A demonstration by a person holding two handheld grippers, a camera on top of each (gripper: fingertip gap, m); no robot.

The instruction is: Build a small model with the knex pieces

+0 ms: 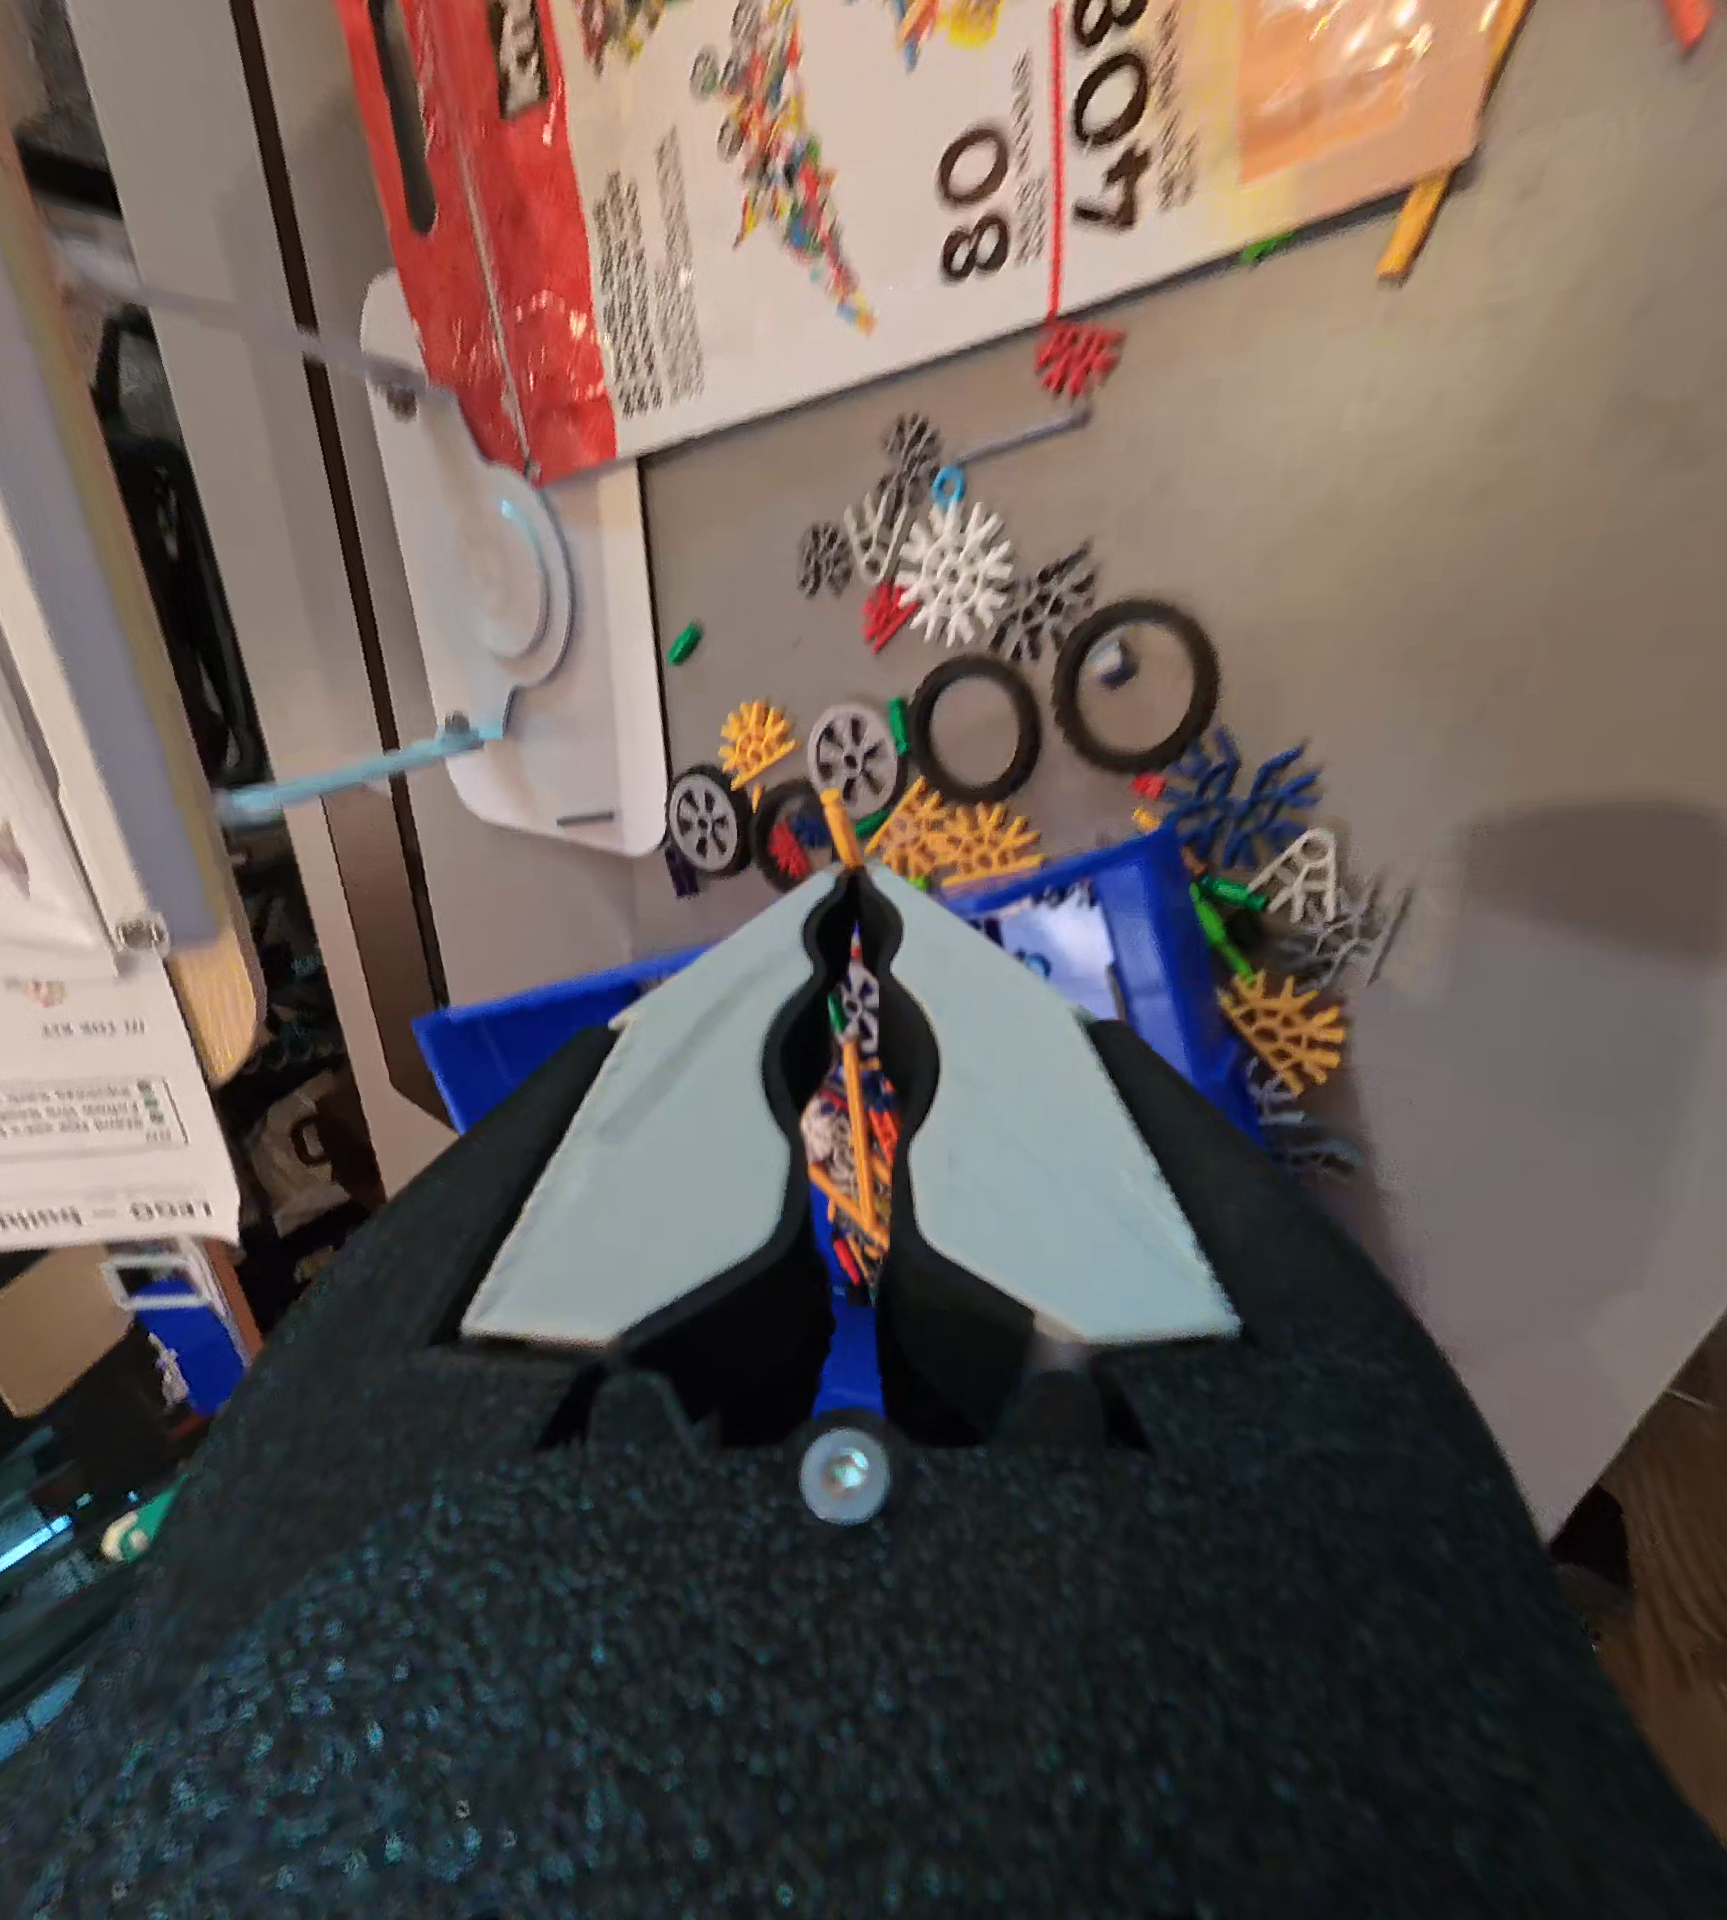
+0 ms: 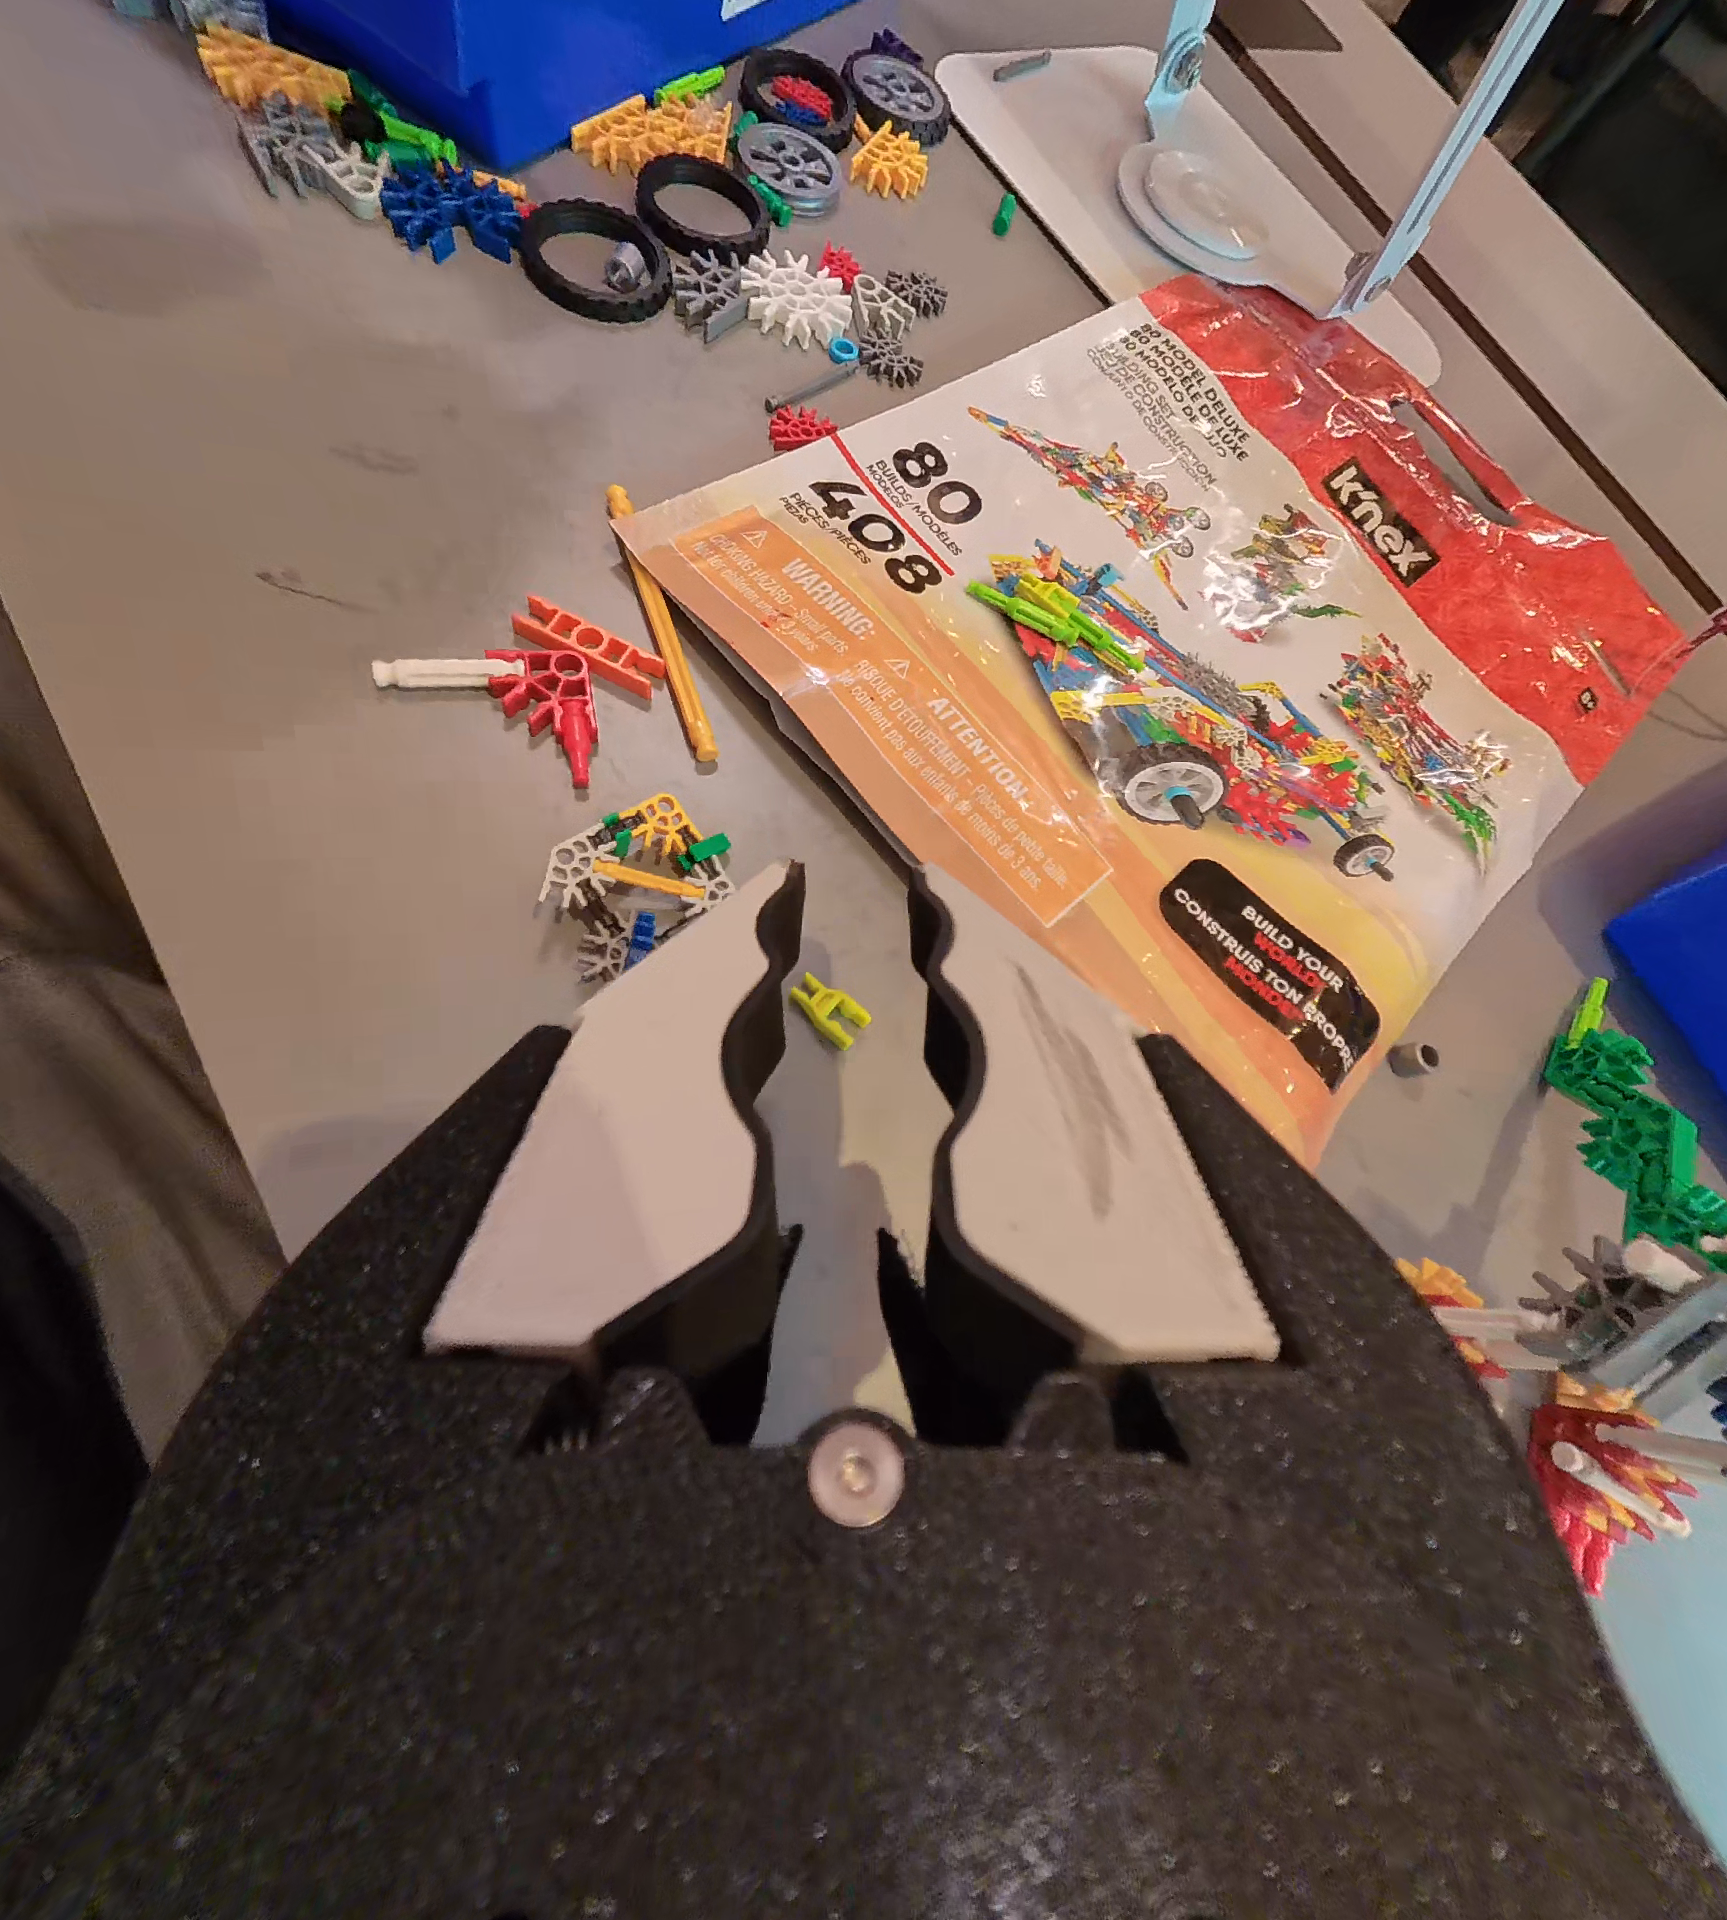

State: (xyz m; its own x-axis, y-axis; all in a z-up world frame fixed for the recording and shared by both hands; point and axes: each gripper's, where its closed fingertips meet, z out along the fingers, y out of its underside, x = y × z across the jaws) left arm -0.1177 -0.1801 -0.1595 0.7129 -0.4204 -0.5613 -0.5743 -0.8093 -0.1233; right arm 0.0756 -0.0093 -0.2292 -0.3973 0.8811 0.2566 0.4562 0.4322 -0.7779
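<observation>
Two claws: the left claw [image 1: 851, 881] is clenched on a yellow rod [image 1: 843, 831] above a blue bin [image 1: 1145, 914]; the right claw [image 2: 854, 883] hangs released over a small yellow clip [image 2: 828, 1010] on the tabletop [image 2: 319, 468].

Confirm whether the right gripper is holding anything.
No: the right gripper is open, and the small yellow-green plastic clip lies loose on the grey table between its fingers.

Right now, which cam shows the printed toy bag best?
Right wrist view: the printed toy bag lies flat on the grey table, nearly whole and sharp. Left wrist view shows only its blurred lower part, cut off at the frame's top.
</observation>
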